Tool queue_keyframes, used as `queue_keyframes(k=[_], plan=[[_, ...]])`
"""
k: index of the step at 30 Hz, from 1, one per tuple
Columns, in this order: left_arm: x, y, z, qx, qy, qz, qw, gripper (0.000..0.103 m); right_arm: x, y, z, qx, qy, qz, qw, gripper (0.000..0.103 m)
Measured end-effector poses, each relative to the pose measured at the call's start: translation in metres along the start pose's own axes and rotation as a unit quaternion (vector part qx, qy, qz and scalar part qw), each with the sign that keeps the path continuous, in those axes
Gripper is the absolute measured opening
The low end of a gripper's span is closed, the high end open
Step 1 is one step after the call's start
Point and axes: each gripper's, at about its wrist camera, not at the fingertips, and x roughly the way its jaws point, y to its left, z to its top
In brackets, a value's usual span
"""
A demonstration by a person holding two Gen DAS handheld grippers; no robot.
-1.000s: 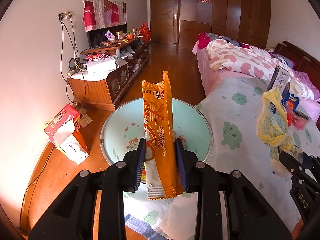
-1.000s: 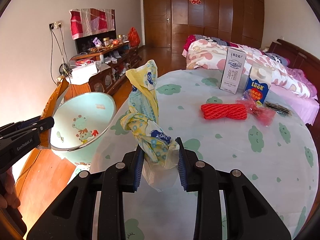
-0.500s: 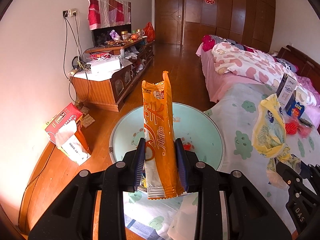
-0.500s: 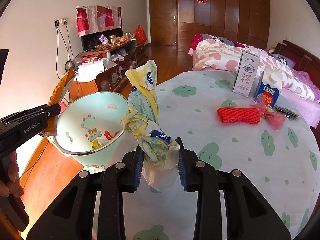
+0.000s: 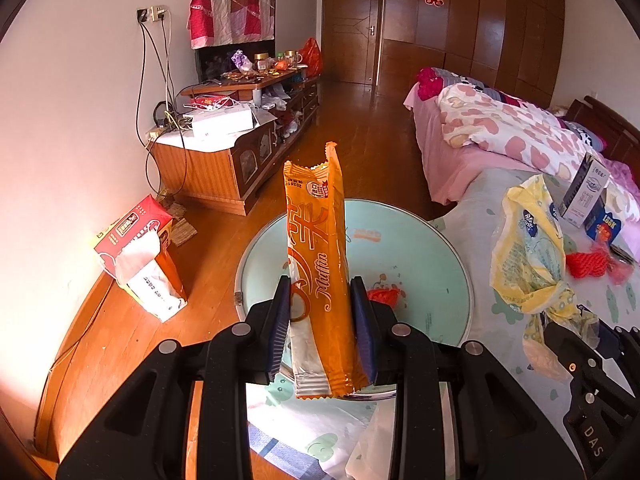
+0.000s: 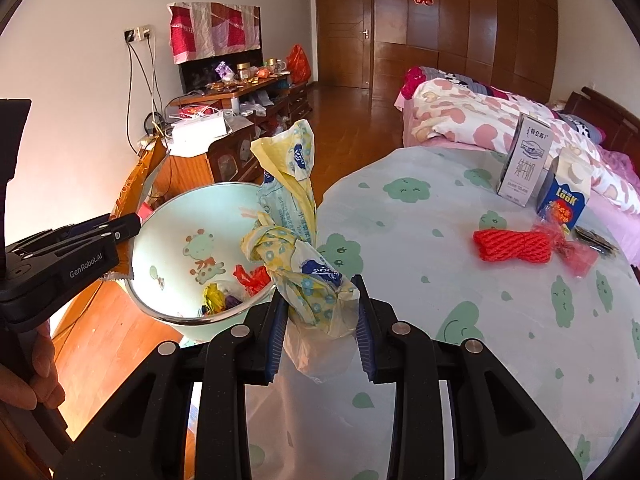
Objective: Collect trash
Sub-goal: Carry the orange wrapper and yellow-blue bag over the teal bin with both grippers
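We held two pieces over the basin (image 6: pixel 152 240): the left gripper (image 5: pixel 322 332) clamped the wrapper (image 5: pixel 320 264), the right gripper (image 6: pixel 320 330) clamped the bag (image 6: pixel 298 248). Some scraps (image 6: pixel 236 292) already lay inside the basin; the net (image 6: pixel 514 246) and cartons (image 6: pixel 562 196) beyond it remained uncollected.

We count two grippers (image 6: pixel 320 320), two cartons (image 6: pixel 524 162) near the table's (image 6: pixel 440 280) far edge, one red net (image 6: pixel 512 246), one basin (image 6: pixel 176 232), one orange wrapper (image 5: pixel 320 264) and one yellow bag (image 6: pixel 296 240).
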Motion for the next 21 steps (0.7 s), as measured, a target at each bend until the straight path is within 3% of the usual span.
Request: queue_keyframes(k=[21], plan=[[0.019, 0.013, 0.000, -0.018, 0.016, 0.014, 0.9996, 0.030, 0.036, 0.040, 0.023, -0.024, 0.013, 0.021, 0.999, 0.033]])
